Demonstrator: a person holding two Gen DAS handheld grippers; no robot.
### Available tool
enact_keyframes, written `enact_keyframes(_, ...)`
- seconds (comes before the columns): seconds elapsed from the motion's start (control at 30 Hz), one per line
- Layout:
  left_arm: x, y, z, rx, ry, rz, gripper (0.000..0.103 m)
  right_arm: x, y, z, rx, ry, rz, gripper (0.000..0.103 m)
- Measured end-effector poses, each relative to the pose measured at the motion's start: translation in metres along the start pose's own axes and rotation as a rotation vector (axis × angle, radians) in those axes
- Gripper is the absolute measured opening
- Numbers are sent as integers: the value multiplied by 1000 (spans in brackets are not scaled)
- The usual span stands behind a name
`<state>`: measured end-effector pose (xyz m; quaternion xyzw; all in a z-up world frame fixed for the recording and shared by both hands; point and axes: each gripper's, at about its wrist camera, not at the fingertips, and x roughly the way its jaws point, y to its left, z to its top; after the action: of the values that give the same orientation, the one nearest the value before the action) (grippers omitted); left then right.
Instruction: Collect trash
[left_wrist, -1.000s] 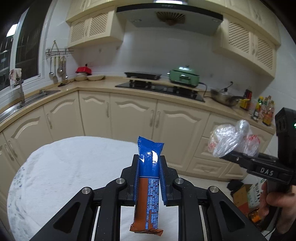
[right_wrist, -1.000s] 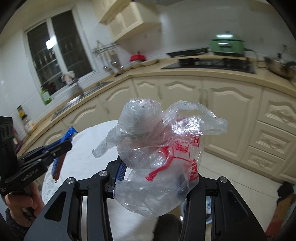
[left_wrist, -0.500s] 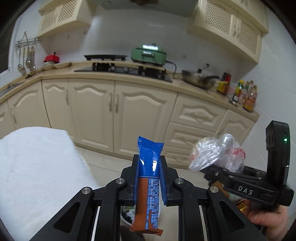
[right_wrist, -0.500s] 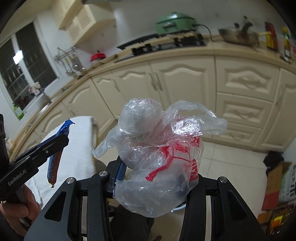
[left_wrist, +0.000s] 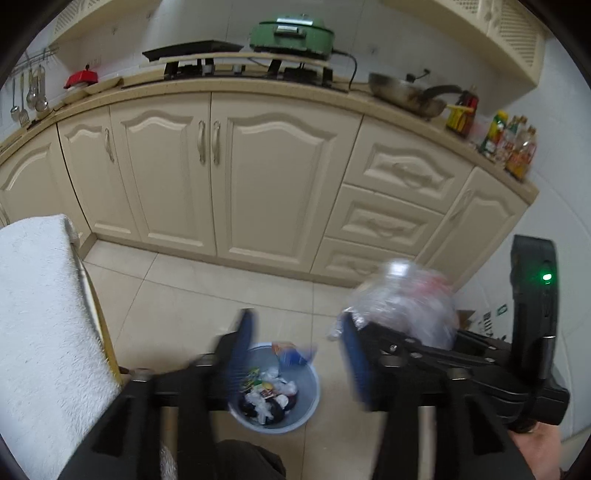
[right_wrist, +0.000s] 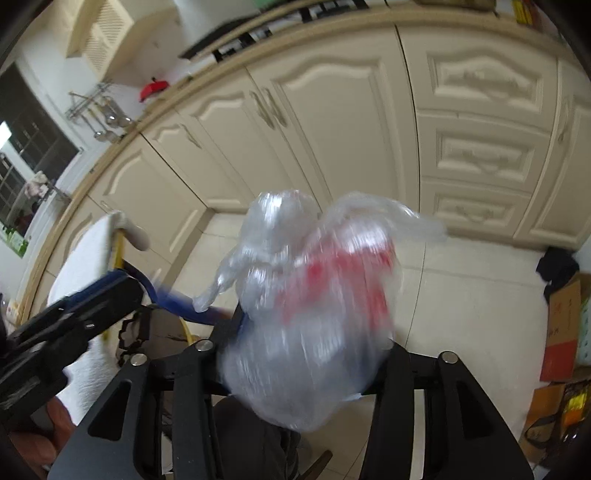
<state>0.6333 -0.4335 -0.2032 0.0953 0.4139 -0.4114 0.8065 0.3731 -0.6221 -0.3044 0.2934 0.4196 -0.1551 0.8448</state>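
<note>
While both hands hover over a pale blue trash bin (left_wrist: 274, 387) on the tiled kitchen floor, the task looks partly done. The bin already holds crumpled wrappers and scraps, and a blue and orange wrapper (left_wrist: 291, 352) shows at its far rim; motion blur makes it unclear whether that wrapper is dropping in or already resting there.

The left tool (left_wrist: 297, 354) stands wide open with nothing between its blue-padded fingers, and the bin shows directly through the gap, so its load appears to be let go.

The right tool (right_wrist: 303, 354) is closed on a crumpled clear plastic bag (right_wrist: 314, 295) with red printing, which bulges up and out from between the fingers. In the left view this bag sits just to the right of the bin and above floor level, not yet over the opening.

A white fluffy cloth covers the surface (left_wrist: 40, 325) at the left edge; little of it shows, so I cannot tell whether more trash lies there.

What seems left: bring the bag over the bin and release it, then check for anything else to gather.
</note>
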Motion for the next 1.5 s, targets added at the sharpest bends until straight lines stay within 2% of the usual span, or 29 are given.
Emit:
enact_keyframes(0.03, 6, -2, 4, 1, 2, 11, 74, 5, -3, 0, 9, 9, 3, 56)
enact_keyframes(0.07, 10, -2, 8, 1, -4, 25, 77, 10, -7, -1, 20, 20, 0, 63)
enact_keyframes(0.1, 13, -2, 12, 4, -6, 40, 84, 12, -9, -2, 27, 26, -3, 71)
enact_keyframes(0.13, 14, -1, 16, 7, -7, 59, 91, 13, -11, -3, 34, 28, -2, 74)
enact_keyframes(0.17, 18, -3, 20, 8, -16, 76, 94, 14, -13, -3, 41, 29, 1, 79)
enact_keyframes(0.23, 15, -6, 20, 16, -35, 94, 102, 13, -15, -4, 49, 28, 2, 80)
enact_keyframes(0.4, 8, -14, 27, 24, -68, 124, 102, 4, -13, -6, 50, 19, -18, 97)
enact_keyframes(0.5, -9, -15, 21, 20, -96, 132, 102, -7, -5, -5, 45, -2, -25, 102)
enact_keyframes(0.7, -82, -7, -37, -7, -186, 159, 102, -38, 25, -5, 8, -60, -26, 103)
enact_keyframes(0.9, -173, 7, -95, -57, -306, 208, 102, -85, 83, -12, -82, -150, 21, 103)
enact_keyframes(1.27, -327, 18, -219, -172, -486, 366, 102, -166, 213, -54, -311, -305, 89, 103)
enact_keyframes(1.5, -405, -1, -295, -218, -567, 501, 102, -215, 279, -99, -435, -380, 142, 103)
